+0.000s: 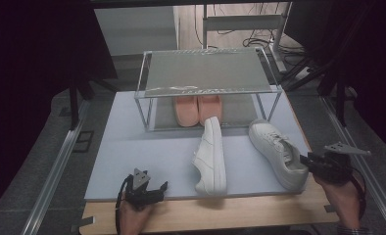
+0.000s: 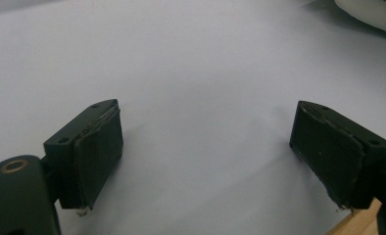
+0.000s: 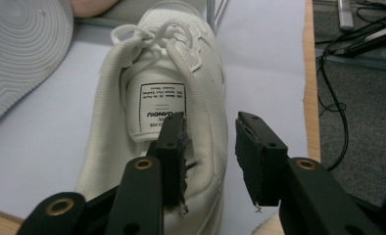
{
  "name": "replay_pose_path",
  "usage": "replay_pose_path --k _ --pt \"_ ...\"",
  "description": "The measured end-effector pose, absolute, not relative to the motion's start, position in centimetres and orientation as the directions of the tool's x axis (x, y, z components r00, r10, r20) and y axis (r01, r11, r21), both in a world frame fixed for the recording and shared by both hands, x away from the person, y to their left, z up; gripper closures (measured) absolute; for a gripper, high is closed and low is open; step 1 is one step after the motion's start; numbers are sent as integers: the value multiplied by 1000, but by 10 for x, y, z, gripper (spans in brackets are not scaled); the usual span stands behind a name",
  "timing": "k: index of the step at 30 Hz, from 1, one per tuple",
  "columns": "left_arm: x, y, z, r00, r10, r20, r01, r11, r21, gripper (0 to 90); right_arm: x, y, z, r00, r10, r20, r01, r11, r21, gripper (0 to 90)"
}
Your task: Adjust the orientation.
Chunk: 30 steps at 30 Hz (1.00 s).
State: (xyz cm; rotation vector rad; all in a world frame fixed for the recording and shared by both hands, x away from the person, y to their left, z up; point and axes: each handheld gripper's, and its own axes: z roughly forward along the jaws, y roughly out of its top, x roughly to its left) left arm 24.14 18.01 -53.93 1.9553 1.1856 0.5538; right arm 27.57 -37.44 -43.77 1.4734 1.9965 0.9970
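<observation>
At the near left, the left gripper [image 1: 154, 188] rests low over the pale blue mat [image 1: 147, 156], its jaws spread wide with nothing between them. At the near right, the right gripper [image 1: 306, 159] sits at the heel of the upright white sneaker [image 1: 279, 152]; its jaws stand parted, one inside the shoe's opening and one outside the wall at the heel, the pads not pressing on it. Just left of that shoe, near the mat's middle, the second white sneaker [image 1: 210, 156] lies tipped on its side. Farther back stands a clear shoe rack [image 1: 205, 71], with a pair of pink shoes [image 1: 197, 109] on its lower level.
</observation>
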Motion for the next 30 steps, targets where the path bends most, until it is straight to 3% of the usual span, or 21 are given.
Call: replay_pose_path --k 5,11,18,22,30 --pt "241 180 -539 473 881 -24 547 -272 792 124 292 -373 -447 -314 948 56 647 170 743 630" --pt "241 180 -539 473 881 -24 547 -272 792 124 294 -371 -448 -306 949 72 667 160 728 788" --pt "241 180 -539 473 881 -24 547 -272 792 124 280 -371 -444 -325 944 53 673 191 715 801" --pt "241 180 -539 473 881 -24 547 -272 792 124 275 -373 -444 -328 943 51 671 194 716 770" --pt "241 180 -539 472 881 -23 548 -273 791 124 273 -370 -431 -347 936 63 644 189 741 602"
